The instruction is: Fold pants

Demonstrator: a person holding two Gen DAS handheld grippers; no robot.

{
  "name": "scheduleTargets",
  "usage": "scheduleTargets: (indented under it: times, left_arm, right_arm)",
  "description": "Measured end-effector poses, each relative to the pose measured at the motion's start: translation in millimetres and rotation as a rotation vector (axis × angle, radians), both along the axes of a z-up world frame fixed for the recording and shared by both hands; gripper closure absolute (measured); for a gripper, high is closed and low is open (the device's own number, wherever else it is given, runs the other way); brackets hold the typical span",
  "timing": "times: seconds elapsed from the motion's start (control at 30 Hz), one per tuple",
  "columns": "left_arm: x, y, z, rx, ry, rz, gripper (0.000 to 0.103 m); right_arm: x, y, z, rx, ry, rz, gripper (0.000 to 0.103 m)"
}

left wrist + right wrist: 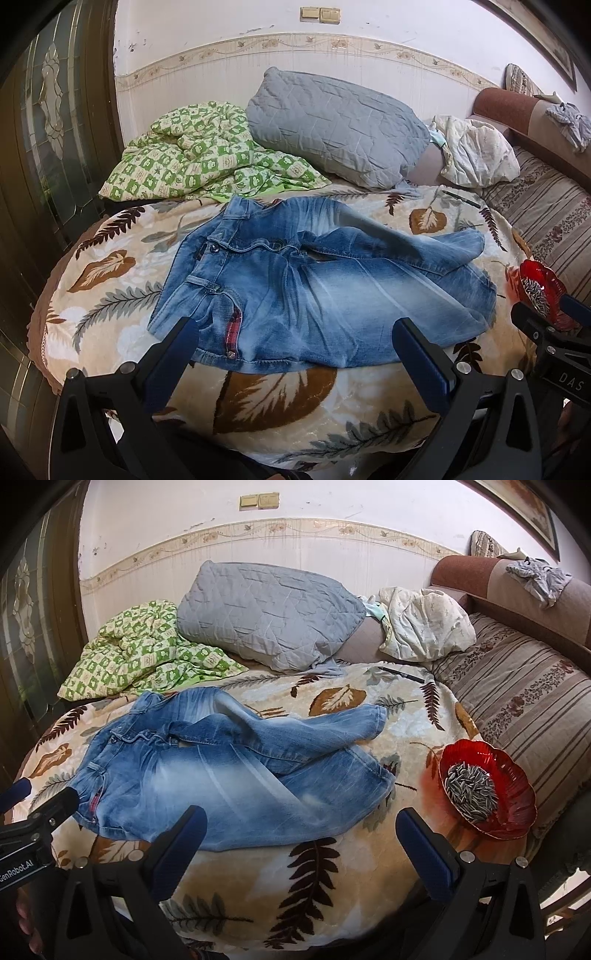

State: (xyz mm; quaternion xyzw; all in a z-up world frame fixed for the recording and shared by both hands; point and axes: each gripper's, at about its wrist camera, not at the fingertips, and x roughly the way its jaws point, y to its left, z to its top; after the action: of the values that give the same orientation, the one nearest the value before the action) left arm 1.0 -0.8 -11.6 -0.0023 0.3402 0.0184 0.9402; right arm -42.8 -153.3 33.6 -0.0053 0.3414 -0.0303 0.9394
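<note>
Looking at the jeans (295,280) lying rumpled and unfolded on the leaf-print blanket (277,398), toward the near edge of the bed. Noting the waistband (221,251) pointing to the bed's left side, and the two legs running right and crossing, with the upper leg (376,716) draped over the lower leg (384,779).

Holding the left claw (295,326) spread wide and gripping nothing, just above the near edge by the waist and hip. Holding the right claw (301,814) equally wide and empty, over the near edge by the thigh of the lower leg.

Judging the step in hand as the first grasp, before any fold.

- Uncrossing and flattening first, probably: folding over a twisted leg is likely trapping a lump.
- Taking the waistband corner with the left claw and a hem with the right, pinching the denim alone and not the plush blanket under it.
- Pulling gently apart to stretch out the wrinkles, then laying one leg onto the other with the seams matching.
- Minding the red bowl (517,786) of sunflower seeds (469,790) sitting just beside the lower hem at the bed's right side, where a swinging leg is risking a spill.
- Ignoring the pen (402,674) lying well apart near the far edge.
</note>
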Motion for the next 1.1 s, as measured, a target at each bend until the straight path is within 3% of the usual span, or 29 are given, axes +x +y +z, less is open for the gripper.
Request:
scheduleTargets:
  times: [1.1]
  left_arm:
    - [3,-6,-6,0.006,0.012,-0.021,0.000]
  right_arm:
    - [5,-5,-11,0.002,0.023,-0.010,0.000]
